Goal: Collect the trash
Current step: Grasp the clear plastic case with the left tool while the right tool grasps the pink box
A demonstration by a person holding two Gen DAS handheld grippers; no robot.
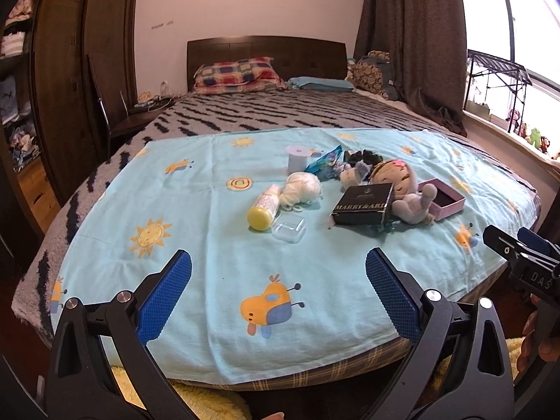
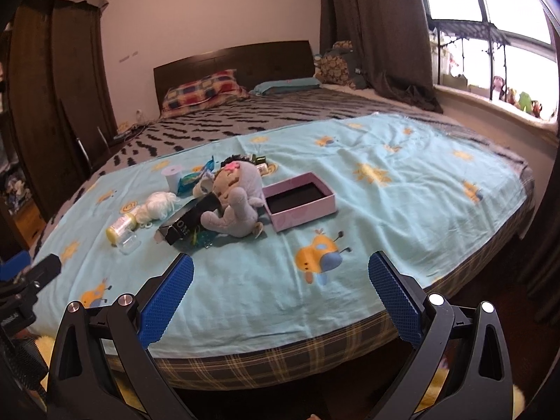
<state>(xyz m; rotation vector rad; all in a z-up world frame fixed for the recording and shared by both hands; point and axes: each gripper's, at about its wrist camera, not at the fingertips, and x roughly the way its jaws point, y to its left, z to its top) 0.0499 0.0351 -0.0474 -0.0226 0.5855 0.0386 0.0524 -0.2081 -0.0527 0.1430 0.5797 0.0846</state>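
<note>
A bed [image 1: 280, 112] with a dark wooden headboard is seen from its foot, covered at the near end by a light blue sheet [image 1: 217, 238] printed with suns and cartoon bees. In the lower part of the left wrist view, the left tool [image 1: 278, 273] is held above the sheet's near edge with its blue-padded jaws spread wide and nothing between them. The right tool [image 2: 280, 274] is shown the same way in the lower part of the right wrist view, jaws apart and empty. A cluster of items is gathered on the sheet at the centre of the left view: a small bottle with a yellow cap [image 1: 264, 207] lying on its side, a clear plastic case [image 1: 289, 230] just beside it, a ball of white yarn [image 1: 301, 189], a white cup [image 1: 297, 157], a blue wrapper [image 1: 323, 162], a black box [image 1: 364, 203], a grey plush doll [image 1: 406, 192] leaning on that box, and an open pink box [image 1: 444, 200] to the right.
</note>
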